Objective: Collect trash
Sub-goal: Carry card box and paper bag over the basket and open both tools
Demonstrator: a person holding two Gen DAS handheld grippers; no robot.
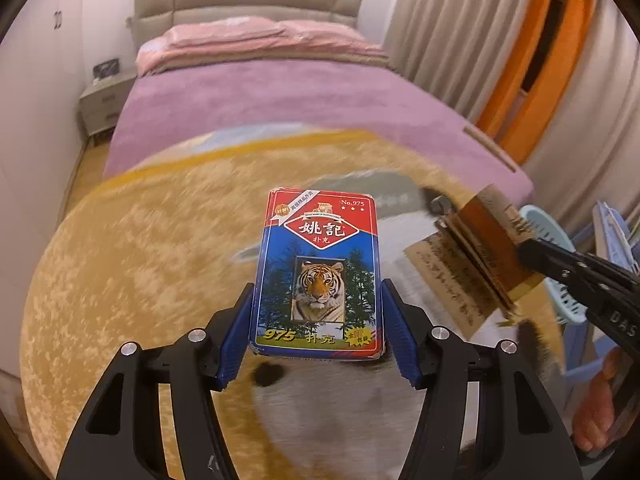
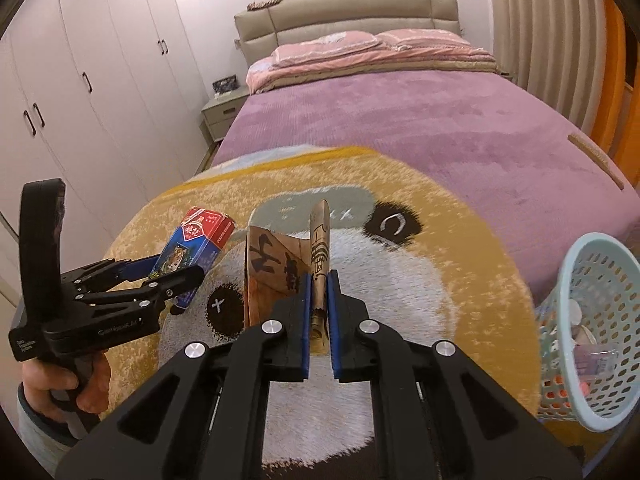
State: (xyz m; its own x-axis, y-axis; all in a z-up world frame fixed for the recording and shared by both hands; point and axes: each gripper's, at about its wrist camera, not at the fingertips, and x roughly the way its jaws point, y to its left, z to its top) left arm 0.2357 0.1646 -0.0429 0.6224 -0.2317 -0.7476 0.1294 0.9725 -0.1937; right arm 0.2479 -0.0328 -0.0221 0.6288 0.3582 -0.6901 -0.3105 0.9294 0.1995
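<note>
Now left gripper clamped on card box "No.975"; right gripper pinching inked brown paper, above blanket.

The card box is red and blue with a tiger's face among green trees. The folded cardboard is brown with black writing. A yellow blanket with a white cartoon face covers the purple bed's foot; the basket is pale blue.
</note>
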